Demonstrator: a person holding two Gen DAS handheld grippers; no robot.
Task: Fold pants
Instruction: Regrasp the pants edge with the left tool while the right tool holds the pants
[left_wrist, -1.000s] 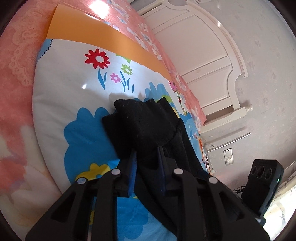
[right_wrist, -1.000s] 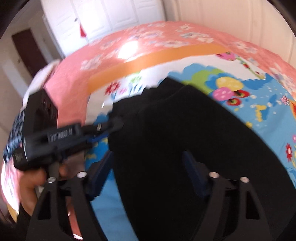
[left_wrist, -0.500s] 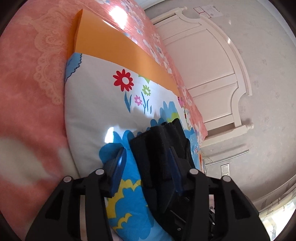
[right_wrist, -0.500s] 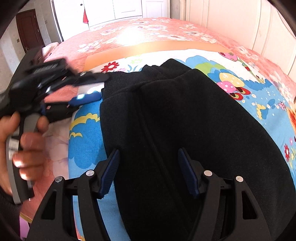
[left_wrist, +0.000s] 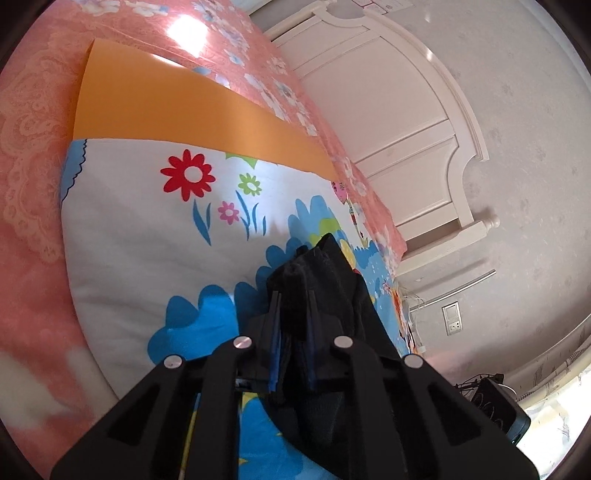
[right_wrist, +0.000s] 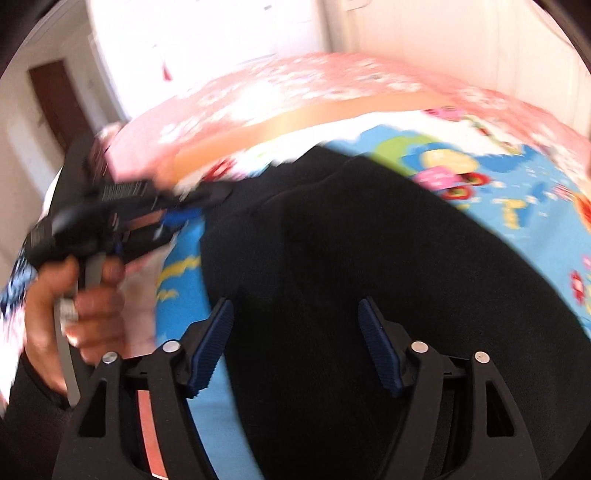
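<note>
Gripping a bunched edge of the black pants (left_wrist: 325, 291), the left gripper (left_wrist: 291, 332) has its jaws drawn close together on a thick wad of the dark fabric, seen along its own two fingers. The pants lie on a bright play mat (left_wrist: 140, 229) printed with flowers and blue clouds, spread over a bed with a pink floral bedspread (left_wrist: 33, 122). An orange band (left_wrist: 177, 110) runs along the mat's far edge, and the pants sit nearer the mat's side that faces the white headboard (left_wrist: 399, 122).

From the right wrist view, which is blurred by motion, the pants fill the middle of the frame as a broad, doubled dark mass on the mat. The right gripper (right_wrist: 295, 339) hovers over that mass with its jaws wide apart and nothing between them; whether its fingers touch the cloth cannot be told. The person's left hand (right_wrist: 81, 299) shows at the left of this view, holding the left gripper by its handle at the pants' far left corner.

The step in hand looks like taking hold of one end of the partly folded pants. Judging from the open right jaws, the next move calls for the right gripper to close on the neighbouring corner, so both ends can be lifted evenly and carried over for the next fold without the layers slipping
</note>
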